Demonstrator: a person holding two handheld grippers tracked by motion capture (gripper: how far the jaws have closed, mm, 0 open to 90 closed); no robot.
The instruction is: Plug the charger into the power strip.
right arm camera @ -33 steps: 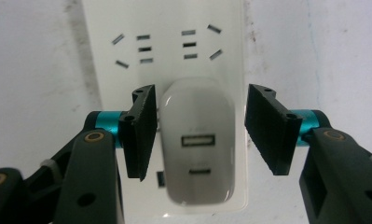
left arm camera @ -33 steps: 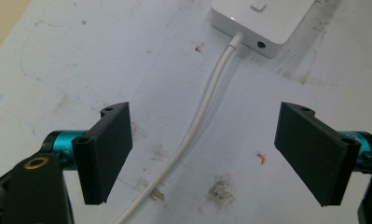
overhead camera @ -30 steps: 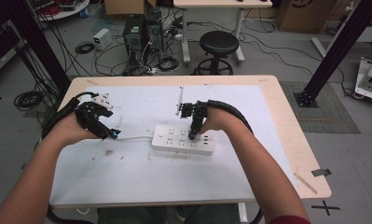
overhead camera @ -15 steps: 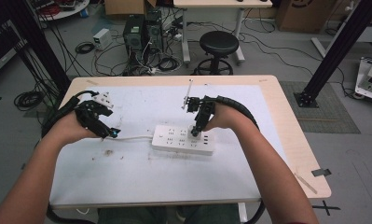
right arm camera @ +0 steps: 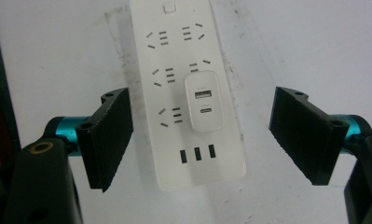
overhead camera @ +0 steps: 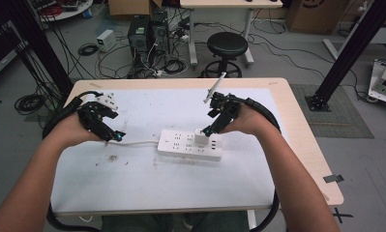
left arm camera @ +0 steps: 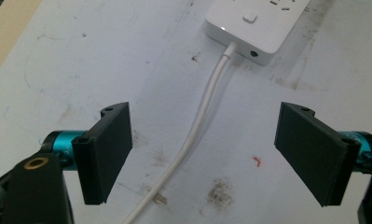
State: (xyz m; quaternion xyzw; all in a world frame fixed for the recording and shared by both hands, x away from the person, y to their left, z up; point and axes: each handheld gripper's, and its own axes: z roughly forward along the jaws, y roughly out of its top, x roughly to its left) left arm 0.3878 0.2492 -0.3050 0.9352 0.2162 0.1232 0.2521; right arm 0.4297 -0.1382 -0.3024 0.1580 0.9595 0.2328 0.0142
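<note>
Paper sheet (overhead camera: 132,183) is covering the table (overhead camera: 302,145), and on it the power strip (overhead camera: 181,143) is serving as the landmark for everything else. Nearest the person, both forearms are coming in and flanking the strip, whose long axis is running left to right across the sheet. Off its left end the strip's white cable (left arm camera: 200,126) is trailing away, and the left gripper (overhead camera: 114,137) is hovering over that cable with its jaws spread wide on either side of it, touching nothing, as the left gripper view is showing. On the strip itself, toward its right end, the white charger (right arm camera: 203,102) is sitting plugged into a socket, upright, its two ports facing up. Just above that end the right gripper (overhead camera: 207,130) is hanging; its jaws have just been opening and are now standing wide apart, with the charger lying between and below them but clear of both pads (right arm camera: 110,140). So the right hand is much the nearer to the charger, and the charger is lying straight down along that gripper's line of sight. Judging from this, the plug seems seated and released, and any next grasp would call for coming straight down again. Beyond the strip, a small white block (overhead camera: 108,100) is lying near the table's far left corner.
</note>
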